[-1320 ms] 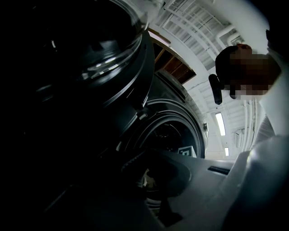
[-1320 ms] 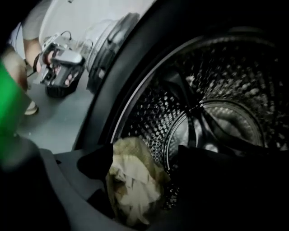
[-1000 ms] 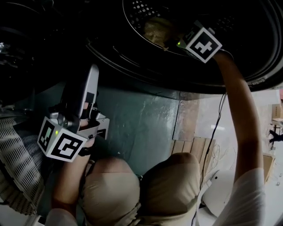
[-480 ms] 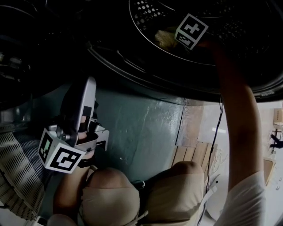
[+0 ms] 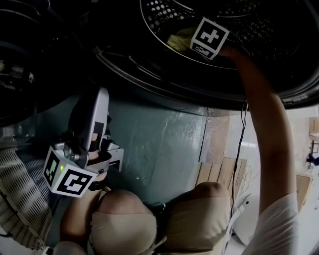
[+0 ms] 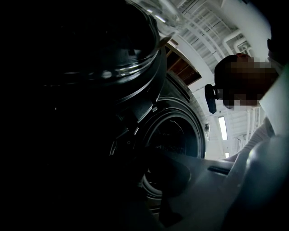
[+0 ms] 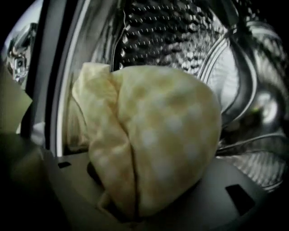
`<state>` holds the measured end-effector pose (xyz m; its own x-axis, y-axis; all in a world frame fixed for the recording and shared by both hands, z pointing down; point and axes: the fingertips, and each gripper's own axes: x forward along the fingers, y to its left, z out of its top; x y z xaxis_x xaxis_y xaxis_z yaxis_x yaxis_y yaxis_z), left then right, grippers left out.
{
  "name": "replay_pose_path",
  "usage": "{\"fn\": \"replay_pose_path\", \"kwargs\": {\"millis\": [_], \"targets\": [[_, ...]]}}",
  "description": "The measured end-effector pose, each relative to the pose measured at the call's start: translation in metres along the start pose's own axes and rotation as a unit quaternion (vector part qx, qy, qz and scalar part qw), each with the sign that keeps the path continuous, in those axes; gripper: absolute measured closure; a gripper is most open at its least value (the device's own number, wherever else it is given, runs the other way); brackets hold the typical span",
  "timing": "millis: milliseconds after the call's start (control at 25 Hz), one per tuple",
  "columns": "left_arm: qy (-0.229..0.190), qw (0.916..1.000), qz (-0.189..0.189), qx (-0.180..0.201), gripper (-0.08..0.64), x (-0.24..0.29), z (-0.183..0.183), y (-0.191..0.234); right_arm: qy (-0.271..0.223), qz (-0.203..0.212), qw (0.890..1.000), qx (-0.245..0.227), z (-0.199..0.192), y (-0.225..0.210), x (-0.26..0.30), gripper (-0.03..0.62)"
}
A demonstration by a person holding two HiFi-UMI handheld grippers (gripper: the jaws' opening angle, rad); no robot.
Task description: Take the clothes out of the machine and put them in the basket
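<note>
A yellow checked cloth (image 7: 153,135) lies bunched at the front of the perforated steel drum (image 7: 171,40). My right gripper (image 7: 135,185) points down into it. Its jaws have just been closing, and the cloth bulges out between them with the pads pressing its folds. The head view shows the right gripper (image 5: 193,44) inside the drum (image 5: 164,15), its marker cube over the cloth (image 5: 177,40). My left gripper (image 5: 97,99) is held low at the left, outside the machine, pointing slightly up. The left gripper view is too dark to show the left gripper's (image 6: 171,189) jaws.
A white lattice basket (image 5: 20,199) stands at the far left, beside my left hand. The machine's teal front panel (image 5: 159,134) is below the door ring (image 5: 149,69). The open glass door (image 6: 113,67) hangs left. The person's knees (image 5: 124,219) are close below, with a cable (image 5: 239,149) at the right.
My right gripper has moved deeper into the drum and down onto the yellow cloth. The left gripper has stayed in place.
</note>
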<state>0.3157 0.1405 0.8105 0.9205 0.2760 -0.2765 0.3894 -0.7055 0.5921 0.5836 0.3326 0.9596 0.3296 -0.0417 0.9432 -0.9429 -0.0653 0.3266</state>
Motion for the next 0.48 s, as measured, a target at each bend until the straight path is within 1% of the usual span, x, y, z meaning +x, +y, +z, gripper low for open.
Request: {"fn": "replay_pose_path", "kwargs": {"millis": [80, 320, 400, 480], "targets": [[0.0, 1.0, 0.0, -0.001, 0.549, -0.002, 0.001, -0.001, -0.02, -0.021, 1.0, -0.001, 0.006, -0.002, -0.011, 0.348], [-0.009, 0.9999, -0.002, 0.007, 0.549, -0.007, 0.009, -0.009, -0.1, -0.079, 0.991, 0.034, 0.016, -0.008, -0.063, 0.354], [-0.011, 0.9999, -0.001, 0.009, 0.549, -0.005, 0.01, -0.009, -0.128, -0.089, 0.987, 0.041, 0.024, -0.008, -0.083, 0.353], [-0.011, 0.9998, -0.003, 0.019, 0.549, -0.004, 0.012, -0.012, -0.155, -0.091, 0.983, 0.041, 0.033, -0.001, -0.106, 0.353]]}}
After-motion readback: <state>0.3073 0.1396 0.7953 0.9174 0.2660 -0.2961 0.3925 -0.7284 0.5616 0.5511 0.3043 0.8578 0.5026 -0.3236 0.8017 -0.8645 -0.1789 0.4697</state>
